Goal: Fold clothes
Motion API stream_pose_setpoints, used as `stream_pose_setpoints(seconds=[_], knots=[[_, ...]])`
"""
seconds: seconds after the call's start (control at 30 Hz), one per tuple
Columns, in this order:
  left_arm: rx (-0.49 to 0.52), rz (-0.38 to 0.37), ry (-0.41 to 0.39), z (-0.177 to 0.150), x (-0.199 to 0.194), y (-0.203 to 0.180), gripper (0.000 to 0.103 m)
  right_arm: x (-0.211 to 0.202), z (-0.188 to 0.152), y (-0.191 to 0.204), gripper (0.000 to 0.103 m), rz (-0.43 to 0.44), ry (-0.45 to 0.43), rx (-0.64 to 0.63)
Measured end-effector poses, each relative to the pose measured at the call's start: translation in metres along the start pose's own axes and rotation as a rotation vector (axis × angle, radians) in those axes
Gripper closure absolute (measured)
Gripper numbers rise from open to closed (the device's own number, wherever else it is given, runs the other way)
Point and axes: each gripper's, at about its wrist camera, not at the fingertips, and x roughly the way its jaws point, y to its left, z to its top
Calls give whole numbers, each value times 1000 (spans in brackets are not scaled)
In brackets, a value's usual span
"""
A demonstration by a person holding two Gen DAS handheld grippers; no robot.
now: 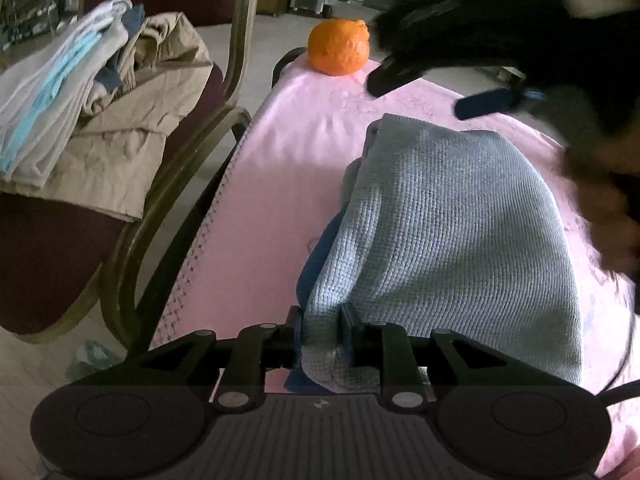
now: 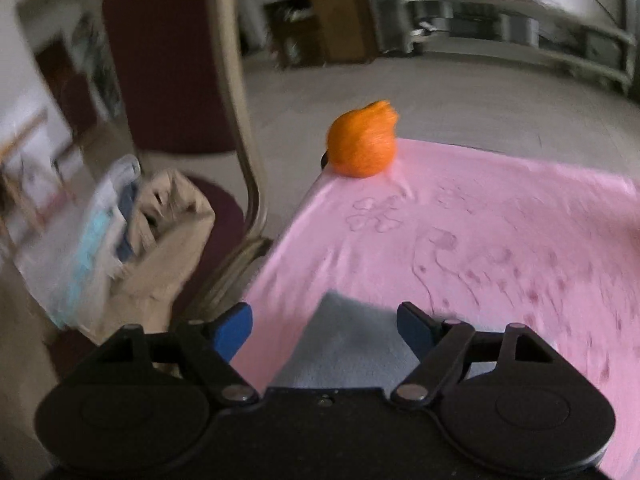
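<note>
Biggest risk I see: the left gripper [image 1: 322, 334] only has a pinch of the near edge of the grey knit [image 1: 448, 232], so a tug could pull that edge free or drag the whole bundle across the pink cloth [image 1: 288, 152] and undo the fold. The orange [image 1: 339, 46] sits right at the far corner too, so a careless sweep could knock it off.

The left jaws are nearly closed, clamped on that near edge. The right gripper [image 2: 324, 328] is wide open with nothing in it, hovering over the far end of the knit. The knit lies folded on the pink cloth, beside the chair [image 1: 236, 92] with more clothes [image 1: 92, 120].
</note>
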Motion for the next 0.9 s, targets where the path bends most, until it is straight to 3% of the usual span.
stream_pose_setpoints(seconds=[0.13, 0.2, 0.27, 0.33, 0.37, 0.43, 0.53, 0.63, 0.7, 0.8, 0.87, 0.9], knots=[[-30, -29, 16, 2, 4, 6, 79, 50, 13, 9, 26, -73, 130, -103], [-36, -38, 21, 3, 5, 8, 79, 70, 12, 8, 43, -93, 190, -143], [-35, -38, 23, 3, 6, 7, 79, 84, 5, 6, 68, -94, 241, -173], [-32, -37, 25, 4, 7, 6, 79, 91, -4, 6, 79, -86, 260, -201], [-31, -36, 24, 3, 6, 6, 79, 88, -7, 8, 87, -80, 238, -214], [-40, -31, 16, 1, 2, 6, 79, 72, -10, 13, 91, -85, 161, -215], [-61, -28, -11, -6, -10, 11, 81, 33, -9, 19, 91, -18, 16, -180], [-98, -13, -2, -9, -11, 17, 81, 11, -12, 25, 91, 65, -51, -203], [-111, 3, 35, -9, -4, 18, 81, 19, -15, 31, 91, 62, -37, -247], [-101, 39, 53, -7, 5, 18, 79, 60, -18, 27, 89, -22, 73, -234], [-91, 50, 53, -7, 6, 17, 77, 71, -19, 15, 67, -50, 121, -172], [-86, 52, 51, -8, 6, 17, 77, 75, -19, 9, 65, -61, 142, -137]])
